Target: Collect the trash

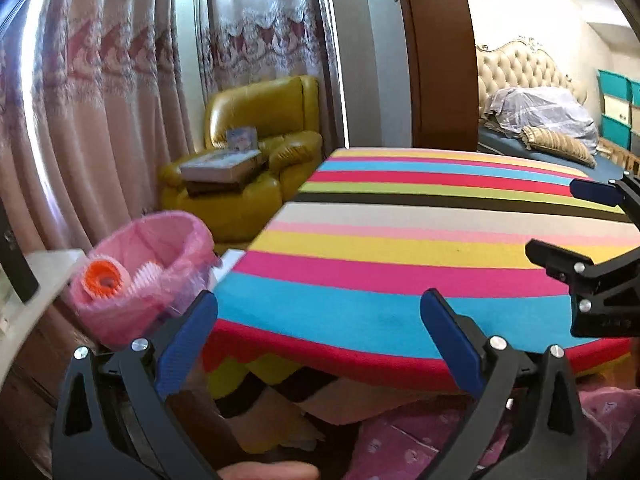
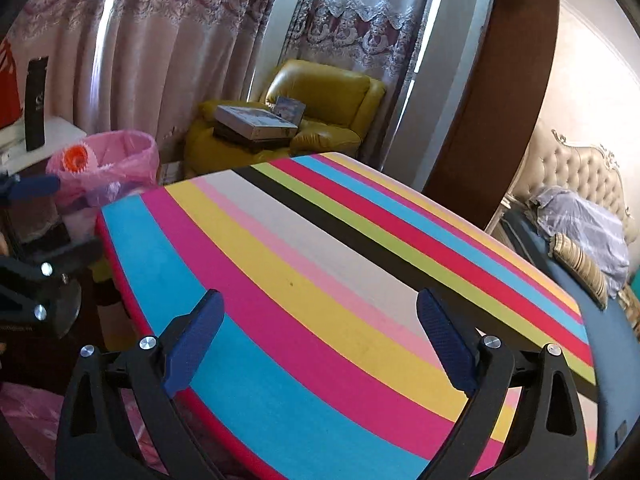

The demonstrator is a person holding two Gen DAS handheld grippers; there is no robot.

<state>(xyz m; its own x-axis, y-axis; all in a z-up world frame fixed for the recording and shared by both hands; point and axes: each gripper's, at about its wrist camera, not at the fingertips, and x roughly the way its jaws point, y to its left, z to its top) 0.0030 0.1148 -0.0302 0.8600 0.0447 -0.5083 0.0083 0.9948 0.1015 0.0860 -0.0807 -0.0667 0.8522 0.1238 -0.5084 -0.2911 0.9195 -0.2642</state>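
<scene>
Left gripper, nearest, jaws wide, nothing between its blue pads. Right gripper likewise wide and empty over the striped tablecloth. Pink-lined trash bin stands just off the table's left edge, holding an orange-capped item and something white and ribbed; motion blur hides what they are. Bin's base is cut off behind the left finger.

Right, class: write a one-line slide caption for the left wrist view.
Open left gripper hovers at the striped tablecloth's edge beside a pink-lined bin holding an orange-cored roll.
</scene>
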